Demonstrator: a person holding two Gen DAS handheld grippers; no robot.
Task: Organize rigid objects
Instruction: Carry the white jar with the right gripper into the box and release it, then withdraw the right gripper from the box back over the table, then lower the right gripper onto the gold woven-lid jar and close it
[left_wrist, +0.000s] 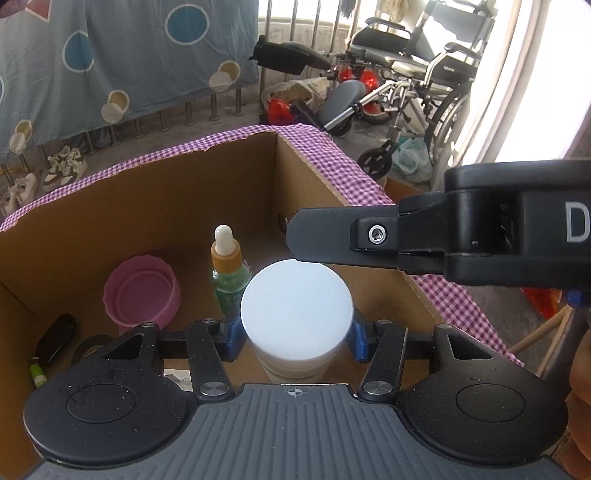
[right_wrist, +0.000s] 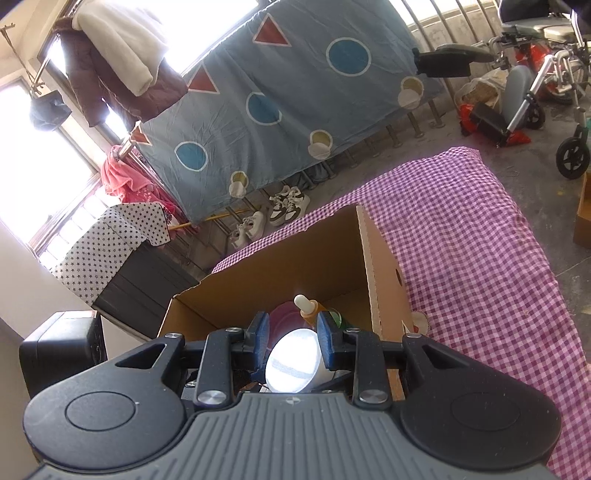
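Observation:
My left gripper (left_wrist: 295, 341) is shut on a white-lidded jar (left_wrist: 295, 310) and holds it inside a brown cardboard box (left_wrist: 147, 195). In the box stand a green dropper bottle (left_wrist: 228, 273) with an orange collar and a pink bowl (left_wrist: 142, 291). A black object (left_wrist: 55, 338), a tape ring (left_wrist: 90, 345) and a small green item (left_wrist: 37, 373) lie at the box's left. My right gripper (right_wrist: 293, 339) hovers above the box (right_wrist: 295, 254), open around nothing; the jar (right_wrist: 291, 365), dropper bottle (right_wrist: 308, 306) and pink bowl (right_wrist: 282, 314) show below it. The right gripper's body (left_wrist: 461, 236) crosses the left wrist view.
The box sits on a table with a purple checked cloth (right_wrist: 461, 251). Wheelchairs (left_wrist: 413, 74) stand beyond the table. A blue patterned sheet (right_wrist: 280, 103) hangs on a railing, with shoes (right_wrist: 284, 206) below. A black box (right_wrist: 59, 354) is at left.

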